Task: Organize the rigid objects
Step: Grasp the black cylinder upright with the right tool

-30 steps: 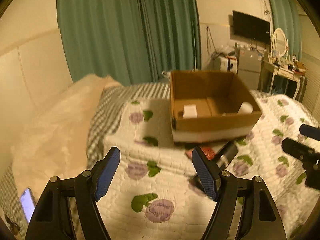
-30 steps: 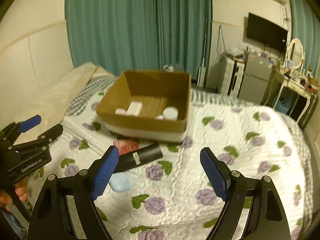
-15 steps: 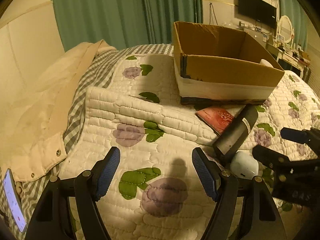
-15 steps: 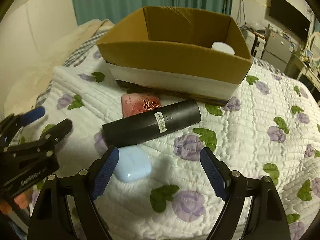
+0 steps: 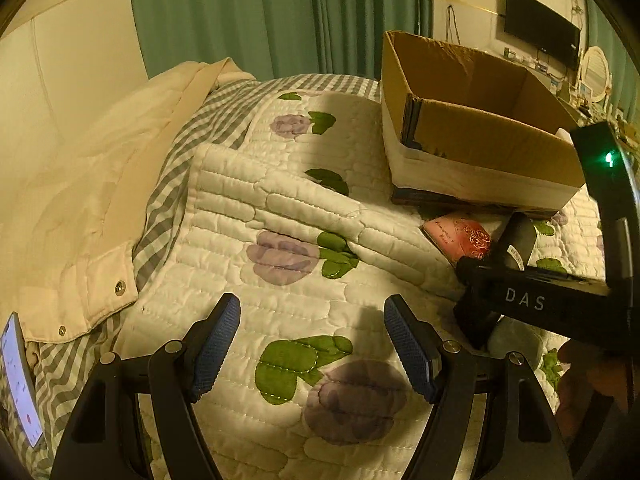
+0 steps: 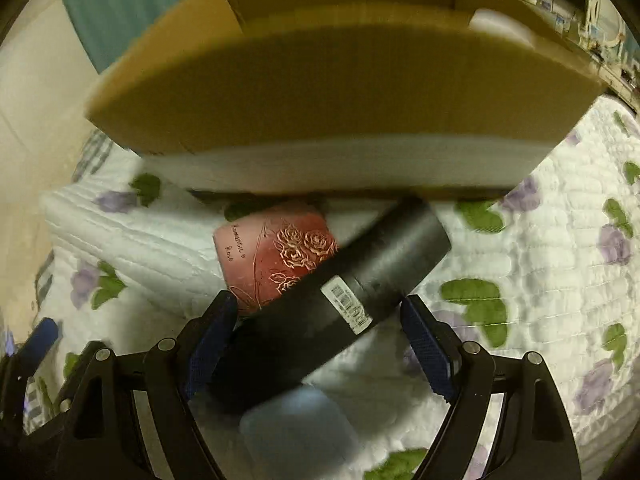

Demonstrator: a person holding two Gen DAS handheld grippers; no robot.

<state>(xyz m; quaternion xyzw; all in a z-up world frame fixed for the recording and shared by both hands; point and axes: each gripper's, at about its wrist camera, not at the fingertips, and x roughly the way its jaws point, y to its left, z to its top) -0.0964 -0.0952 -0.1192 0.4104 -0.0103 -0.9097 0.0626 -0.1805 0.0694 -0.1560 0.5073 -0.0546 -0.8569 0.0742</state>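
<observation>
A black cylinder [image 6: 340, 304] with a barcode label lies slantwise on the flowered quilt, just in front of a cardboard box [image 6: 340, 92]. It rests partly over a red rose-printed case [image 6: 276, 256]. A pale blue case [image 6: 296, 432] lies below it. My right gripper [image 6: 316, 344] is open, its blue pads either side of the cylinder's near half. In the left wrist view the box [image 5: 492, 148], the red case [image 5: 460, 236] and the right gripper's body [image 5: 532, 304] show at right. My left gripper [image 5: 312, 352] is open and empty over the quilt.
A cream jacket [image 5: 80, 208] and a grey checked blanket [image 5: 176, 168] lie at the left of the bed. A lit phone [image 5: 18, 384] lies at the far left edge. A white object [image 6: 500, 24] sits inside the box. Green curtains [image 5: 260, 16] hang behind.
My right gripper has moved forward and down until its open fingers straddle the black cylinder. My left gripper has stayed low over the quilt, shifting slightly.
</observation>
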